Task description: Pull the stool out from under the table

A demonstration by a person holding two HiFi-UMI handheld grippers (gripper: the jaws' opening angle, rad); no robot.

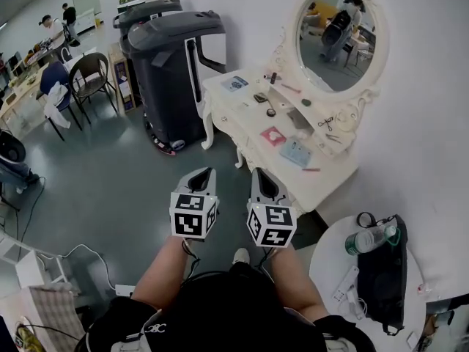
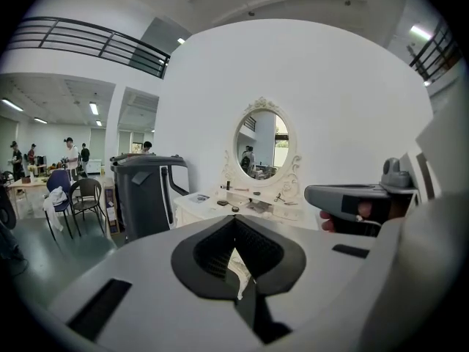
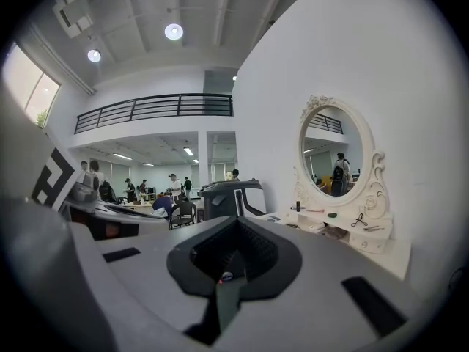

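A white dressing table (image 1: 242,119) with an oval mirror (image 1: 337,39) stands against the wall ahead and to my right. Small items lie on its top. I see no stool in any view; the space under the table top is hidden. Side by side at waist height I hold my left gripper (image 1: 204,176) and right gripper (image 1: 264,178), short of the table's near edge and pointing forward. In the left gripper view the left gripper (image 2: 234,222) is shut with nothing in it. In the right gripper view the right gripper (image 3: 236,226) is also shut and holds nothing.
A tall dark grey machine (image 1: 172,72) stands left of the dressing table. A round white table (image 1: 344,270) at my right carries a bottle (image 1: 370,238) and a black bag (image 1: 385,270). A chair (image 1: 88,75) and people at desks are far left. A cable (image 1: 80,251) lies on the floor.
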